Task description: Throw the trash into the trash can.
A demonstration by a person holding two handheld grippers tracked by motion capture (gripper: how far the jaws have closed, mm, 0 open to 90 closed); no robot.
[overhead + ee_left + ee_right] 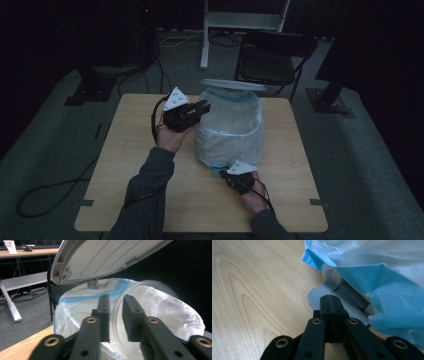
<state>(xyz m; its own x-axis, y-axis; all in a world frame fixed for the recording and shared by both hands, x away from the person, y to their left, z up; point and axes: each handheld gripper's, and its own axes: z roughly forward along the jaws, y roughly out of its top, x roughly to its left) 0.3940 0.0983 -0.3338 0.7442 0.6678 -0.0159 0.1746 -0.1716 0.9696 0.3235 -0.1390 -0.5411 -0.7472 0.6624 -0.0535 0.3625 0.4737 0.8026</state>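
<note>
Your right gripper (pixel 331 302) fingers are pressed together, empty, tips down on the grey ribbed pedal (pixel 322 293) at the bin's foot, centre of the right gripper view. That holds the lid (pixel 100 257) up across the top of the left gripper view. Your left gripper (pixel 116 306) fingers sit narrow, pinching the rim of a clear plastic cup (pixel 147 293), tilted, centre-right of frame, just over the bag-lined bin (pixel 230 127) in the middle of the bench (pixel 125 150). Step in hand looks like dropping the cup in. Next move, my guess: keep the pedal down, carry the cup over the opening, spread the left fingers.
</note>
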